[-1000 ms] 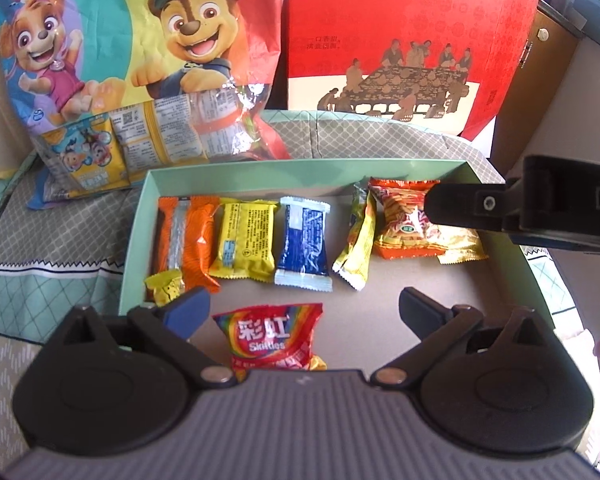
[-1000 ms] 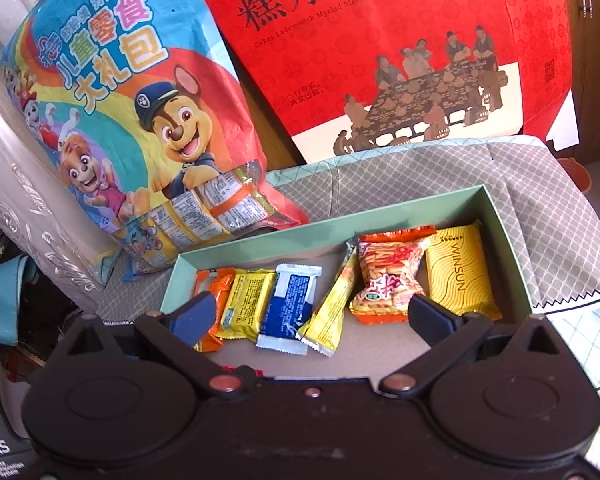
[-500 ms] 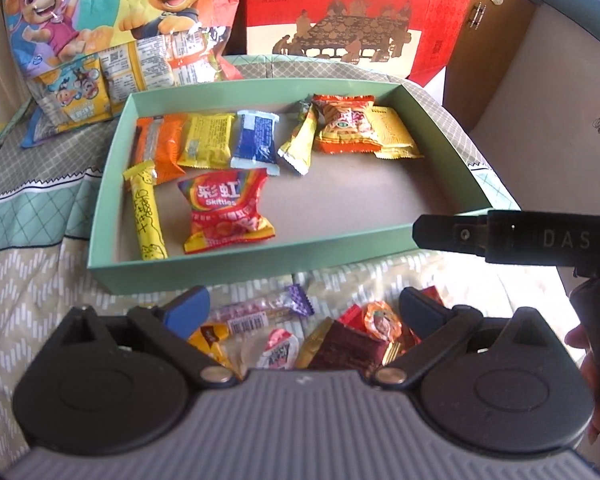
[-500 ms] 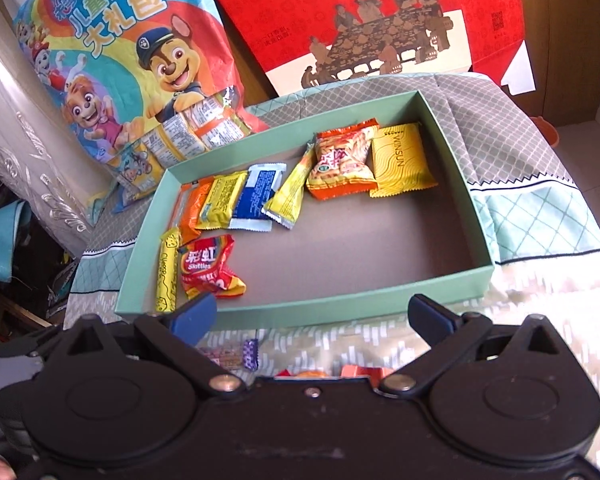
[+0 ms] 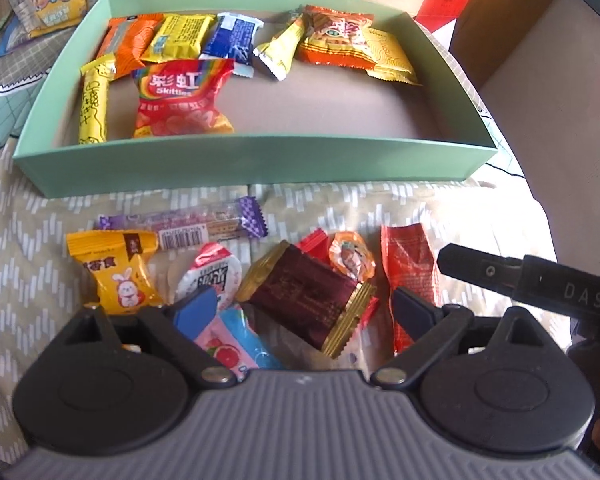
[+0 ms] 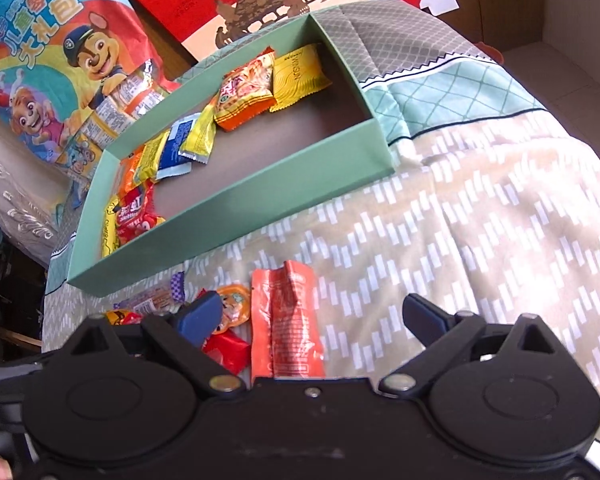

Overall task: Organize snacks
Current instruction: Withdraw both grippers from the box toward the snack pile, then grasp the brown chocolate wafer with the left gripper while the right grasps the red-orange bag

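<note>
Both tools have drawn back from over the shallow mint-green cardboard box within the last second and now hang above the loose snacks on the patterned cloth of the tabletop. The red Skittles pouch, which lay right under the left tool a second ago, now sits well ahead of it inside the box, beside the yellow stick packet. That reads as one placement finished and the next pick about to start.

The left tool has its fingers spread wide and holds nothing. Directly between them lies the dark maroon, gold-edged foil packet, tilted, with a pink-and-blue sachet just below its left finger. A yellow rabbit-print pouch lies off to the left, and a purple-ended clear bar wrapper just ahead, between the tool and the box wall.

The right tool is also spread apart and empty. The flat orange-red sachet lies between its fingers, nearer the left one, touching neither as far as can be seen. A small round orange jelly cup sits beside that left finger.

The right half of the box floor is bare, so there is room for what remains.
</note>
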A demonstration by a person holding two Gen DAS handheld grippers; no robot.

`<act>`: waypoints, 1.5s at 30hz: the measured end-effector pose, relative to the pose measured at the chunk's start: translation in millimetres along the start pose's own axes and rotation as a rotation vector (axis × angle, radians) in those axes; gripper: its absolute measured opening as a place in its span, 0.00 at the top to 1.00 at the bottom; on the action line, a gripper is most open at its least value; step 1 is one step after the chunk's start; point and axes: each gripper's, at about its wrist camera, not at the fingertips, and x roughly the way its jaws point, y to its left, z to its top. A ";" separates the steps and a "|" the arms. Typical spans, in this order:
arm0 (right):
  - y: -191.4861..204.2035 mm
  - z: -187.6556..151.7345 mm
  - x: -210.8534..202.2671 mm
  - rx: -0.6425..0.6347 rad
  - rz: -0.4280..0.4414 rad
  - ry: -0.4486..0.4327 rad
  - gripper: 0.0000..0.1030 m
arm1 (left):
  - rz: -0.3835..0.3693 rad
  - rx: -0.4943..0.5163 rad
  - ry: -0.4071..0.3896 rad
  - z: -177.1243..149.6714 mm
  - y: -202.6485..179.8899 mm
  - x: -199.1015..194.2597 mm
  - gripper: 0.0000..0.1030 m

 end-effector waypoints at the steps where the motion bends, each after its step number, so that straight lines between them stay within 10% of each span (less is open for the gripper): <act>1: -3.2 -1.3 -0.7 0.007 0.000 -0.003 0.12 | -0.003 -0.005 0.011 0.4 -0.2 3.2 0.10; 9: -8.2 -4.7 -5.1 0.002 -0.011 -0.007 0.31 | 0.009 0.045 0.008 -5.4 3.9 14.0 0.45; 22: 42.1 -23.2 15.5 -0.248 -0.036 0.017 0.70 | 0.057 0.125 -0.022 -23.6 19.5 1.8 0.48; 26: 44.9 -25.6 14.7 -0.271 -0.018 0.014 0.80 | 0.101 0.140 -0.049 -24.0 18.6 0.7 0.92; 37: 15.0 -18.7 2.7 -0.201 -0.040 -0.030 0.80 | -0.029 0.251 -0.037 -34.6 -0.8 -8.6 0.93; 45: 4.5 -19.7 2.1 -0.164 -0.026 -0.035 0.80 | 0.034 0.232 -0.048 -28.6 -3.1 -2.9 0.80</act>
